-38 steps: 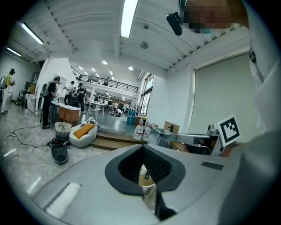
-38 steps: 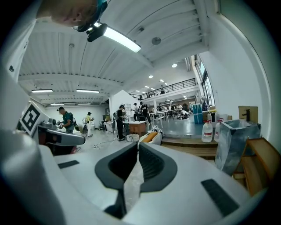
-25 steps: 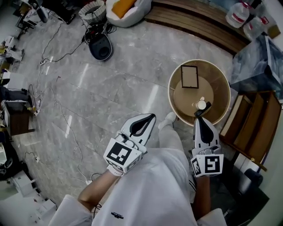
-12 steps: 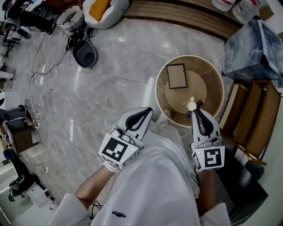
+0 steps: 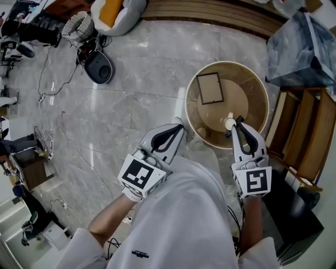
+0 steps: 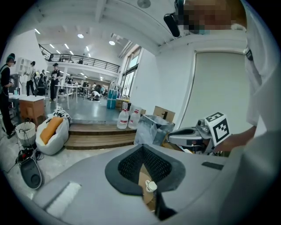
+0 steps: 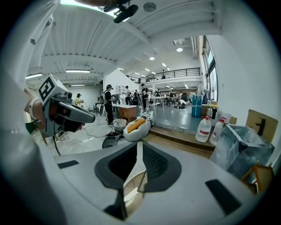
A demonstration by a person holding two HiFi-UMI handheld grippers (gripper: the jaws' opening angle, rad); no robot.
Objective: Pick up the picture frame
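Note:
The picture frame (image 5: 209,88), dark-edged with a tan middle, lies flat on the far left of a round wooden table (image 5: 260,89) with a raised rim. A small white cup (image 5: 229,124) stands near the table's front edge. My right gripper (image 5: 239,120) is shut and empty, its tips just right of the cup, well short of the frame. My left gripper (image 5: 180,127) is shut and empty too, over the floor just left of the table's rim. The left gripper view shows the cup (image 6: 150,186) below its closed jaws (image 6: 141,147). The right gripper (image 7: 138,144) points over the table's rim.
A plastic-wrapped box (image 5: 299,50) and wooden shelves (image 5: 307,136) stand right of the table. A wooden step (image 5: 210,10) runs along the back. A bean bag (image 5: 113,10), a black round device (image 5: 100,68) and cables lie on the marble floor at left.
The table and frame have drawn slightly nearer in the head view. My right gripper has come forward over the table's front rim beside the cup. Both grippers have stayed shut.

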